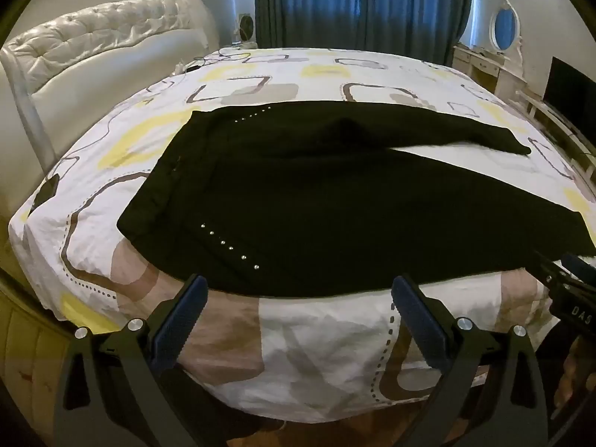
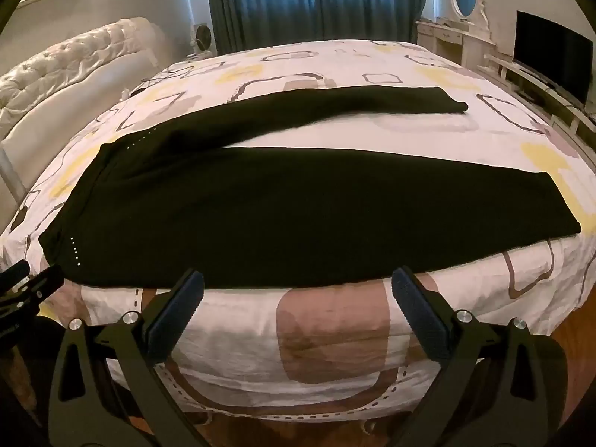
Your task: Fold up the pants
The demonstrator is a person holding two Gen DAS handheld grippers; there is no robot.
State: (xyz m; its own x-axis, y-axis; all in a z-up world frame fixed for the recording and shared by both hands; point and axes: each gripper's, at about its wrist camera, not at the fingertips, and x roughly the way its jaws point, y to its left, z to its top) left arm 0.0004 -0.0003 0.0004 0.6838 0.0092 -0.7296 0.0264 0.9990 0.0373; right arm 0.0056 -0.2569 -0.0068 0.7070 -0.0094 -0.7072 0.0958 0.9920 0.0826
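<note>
Both black blue-padded claws, left claw (image 1: 298, 290) and right claw (image 2: 298, 283), hang released, empty, before the black studded fabric pants (image 1: 298, 201), spread flat, unfolded on the patterned-sheet bed (image 1: 316, 335); all folds remain.

You have black pants (image 1: 335, 201) with silver studs, a white bedsheet (image 1: 316, 342) patterned yellow, beige and brown, blue curtains (image 1: 357, 3).

Right gripper (image 1: 570, 279) — cropped at the edge — fingers hidden.
</note>
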